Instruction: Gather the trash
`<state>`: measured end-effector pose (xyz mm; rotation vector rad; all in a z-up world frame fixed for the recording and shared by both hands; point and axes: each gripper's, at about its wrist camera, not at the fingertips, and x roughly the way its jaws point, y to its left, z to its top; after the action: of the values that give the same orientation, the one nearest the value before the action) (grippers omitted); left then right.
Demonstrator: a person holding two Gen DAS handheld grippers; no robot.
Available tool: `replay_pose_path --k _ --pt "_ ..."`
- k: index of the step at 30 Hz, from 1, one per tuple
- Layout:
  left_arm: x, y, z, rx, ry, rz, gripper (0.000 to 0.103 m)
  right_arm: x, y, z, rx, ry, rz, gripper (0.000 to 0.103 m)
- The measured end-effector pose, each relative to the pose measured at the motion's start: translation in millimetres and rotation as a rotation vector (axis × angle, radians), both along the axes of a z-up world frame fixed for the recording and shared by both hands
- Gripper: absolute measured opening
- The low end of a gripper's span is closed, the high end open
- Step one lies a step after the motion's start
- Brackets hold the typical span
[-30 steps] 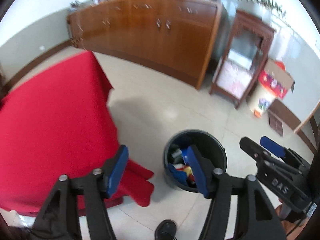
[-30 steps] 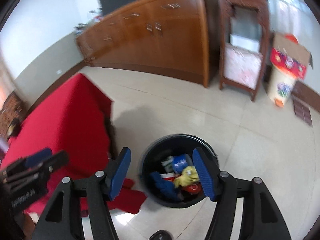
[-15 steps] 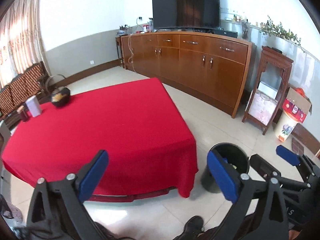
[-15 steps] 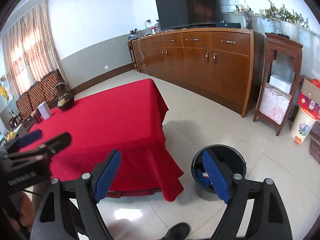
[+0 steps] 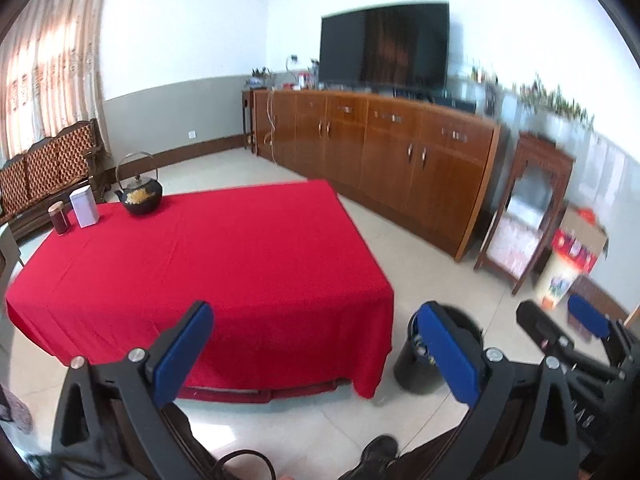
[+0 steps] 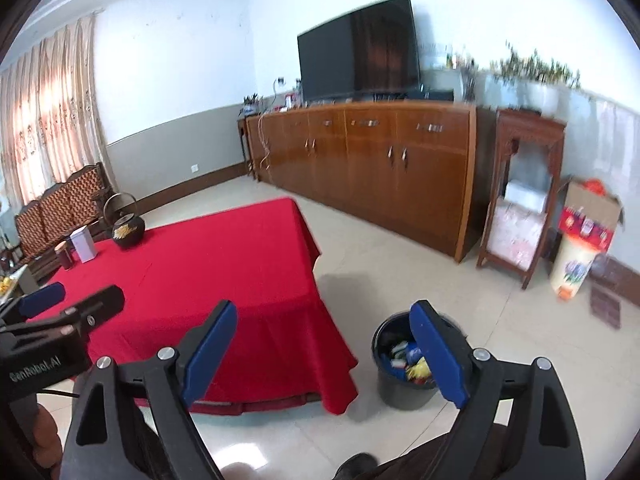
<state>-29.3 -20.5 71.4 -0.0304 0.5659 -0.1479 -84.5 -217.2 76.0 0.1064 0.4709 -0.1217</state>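
Tiled living room, red-clothed table (image 5: 224, 248). Left gripper (image 5: 316, 354) and right gripper (image 6: 326, 354): jaws wide apart, right just been opening further, nothing between either. Trash sits in black bin (image 6: 400, 388) on floor off table's near right corner.

Daylight comes through the curtains (image 6: 44, 120) at the left, leaving the room bright and evenly lit. The floor tiles (image 6: 256, 436) carry a pale sheen, and a soft shadow falls beside the red tablecloth (image 5: 224, 248). Fisheye lenses bend the sideboard (image 5: 384, 160); black vignette rings each view. The plants (image 5: 556, 100) at right are motion-blurred.
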Motion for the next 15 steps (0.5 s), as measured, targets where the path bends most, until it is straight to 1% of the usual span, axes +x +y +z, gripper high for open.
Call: replay_pose_path --k 4,6,9,15 --pt "-3.3 4.5 6.0 -0.009 -0.039 0.016 0.103 -10.8 16.4 18.1 -0.026 -0.057 0.008 0.094" --pt "-2.8 3.7 5.2 -0.01 -0.038 0.015 0.103 -13.6 20.6 23.4 -0.038 -0.073 0.004 0.095" --pt "-2.1 3.7 0.7 -0.006 -0.021 0.007 0.103 -12.6 21.3 25.3 -0.029 -0.07 -0.005 0.095" --pt "-3.8 -1.6 -7.5 0.045 0.011 0.005 0.103 -8.0 14.2 15.8 -0.008 -0.033 -0.04 0.095"
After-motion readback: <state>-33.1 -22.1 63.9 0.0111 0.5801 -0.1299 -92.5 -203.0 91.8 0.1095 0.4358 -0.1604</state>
